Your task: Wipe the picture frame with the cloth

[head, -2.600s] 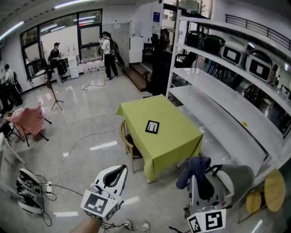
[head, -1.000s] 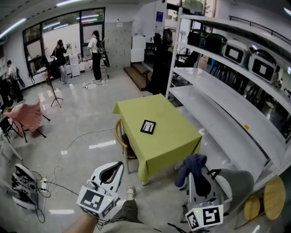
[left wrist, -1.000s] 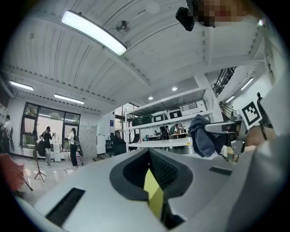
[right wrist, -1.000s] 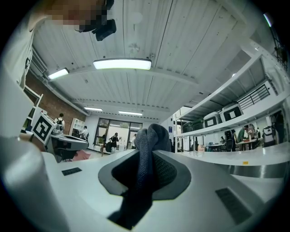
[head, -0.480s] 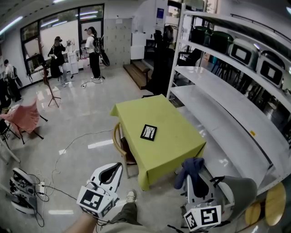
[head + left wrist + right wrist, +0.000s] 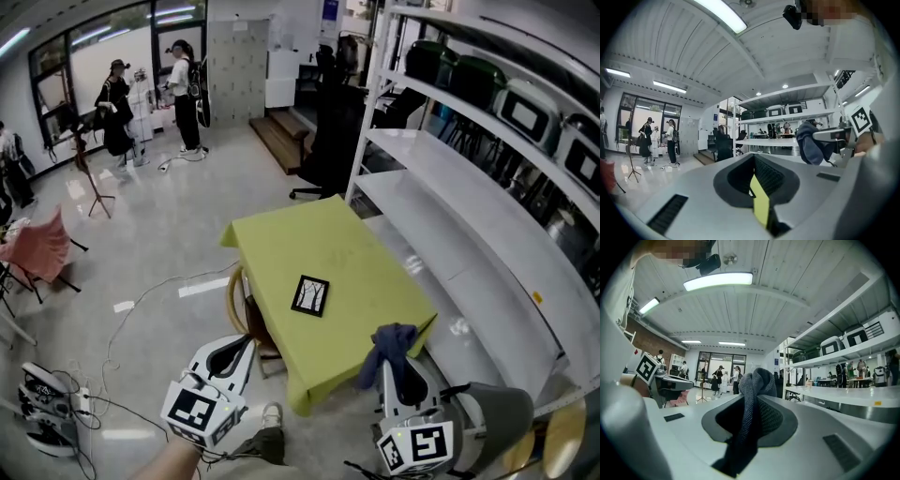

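**Cloth gripped, frame flat on the table ahead**

The left gripper (image 6: 232, 354) has its fingers drawn in to a thin slit, apparently with nothing between them. Only a sliver of the yellow-green table (image 6: 281, 246) shows through the slit, so full closure is hard to judge. Ahead of those fingers and to their right, well apart, the picture frame (image 6: 310, 295) lies flat on the table, forward of the gap between the two grippers. The right gripper (image 6: 397, 367) is clamped on the dark blue cloth (image 6: 392, 343), which bunches above its fingertips and hangs down between them. Right of those fingers runs white shelving (image 6: 450, 211).
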The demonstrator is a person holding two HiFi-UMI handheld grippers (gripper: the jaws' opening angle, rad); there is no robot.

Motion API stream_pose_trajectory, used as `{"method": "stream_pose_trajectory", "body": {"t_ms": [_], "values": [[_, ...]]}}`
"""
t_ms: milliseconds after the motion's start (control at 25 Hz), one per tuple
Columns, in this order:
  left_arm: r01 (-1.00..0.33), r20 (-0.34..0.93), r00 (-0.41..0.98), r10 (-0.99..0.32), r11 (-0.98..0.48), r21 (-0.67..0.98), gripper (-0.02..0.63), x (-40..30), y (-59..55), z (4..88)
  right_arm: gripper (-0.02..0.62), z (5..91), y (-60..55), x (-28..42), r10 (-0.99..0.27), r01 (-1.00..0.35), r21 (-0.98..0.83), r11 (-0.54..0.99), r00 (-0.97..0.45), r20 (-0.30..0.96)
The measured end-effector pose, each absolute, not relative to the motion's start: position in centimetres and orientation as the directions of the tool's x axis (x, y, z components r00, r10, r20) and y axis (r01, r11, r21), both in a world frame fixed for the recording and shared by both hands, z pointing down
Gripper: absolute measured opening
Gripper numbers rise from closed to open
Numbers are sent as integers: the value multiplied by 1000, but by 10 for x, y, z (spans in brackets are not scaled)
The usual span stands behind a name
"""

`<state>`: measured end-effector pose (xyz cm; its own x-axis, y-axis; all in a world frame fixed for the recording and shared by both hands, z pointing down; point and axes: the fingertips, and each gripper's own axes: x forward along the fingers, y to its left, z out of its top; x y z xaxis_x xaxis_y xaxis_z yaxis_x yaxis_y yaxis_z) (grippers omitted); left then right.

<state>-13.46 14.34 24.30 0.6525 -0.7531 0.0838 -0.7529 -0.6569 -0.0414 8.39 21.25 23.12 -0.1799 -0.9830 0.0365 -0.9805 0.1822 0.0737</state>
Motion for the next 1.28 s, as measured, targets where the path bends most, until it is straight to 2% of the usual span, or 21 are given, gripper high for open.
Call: {"method": "stream_pose_trajectory", "body": {"t_ms": [160,560,960,1280], "values": [[-760,123,641,-757,-649,-29,6,-143,82,245,78,231,153,76,-984,-981,79,176,-172,57],[-710,127,693,-709,-702,-43,6,-144,-36,249,77,231,40,67,-986,-984,94,148,-140,90],[-710,171,690,-703,-703,-28,6,-131,-83,265,78,244,-10,83,-983,-986,72,147,-138,125],[-727,229,665,-711,-686,-20,6,-103,-103,286,78,269,-48,100,-960,-972,67,225,-209,188]]}}
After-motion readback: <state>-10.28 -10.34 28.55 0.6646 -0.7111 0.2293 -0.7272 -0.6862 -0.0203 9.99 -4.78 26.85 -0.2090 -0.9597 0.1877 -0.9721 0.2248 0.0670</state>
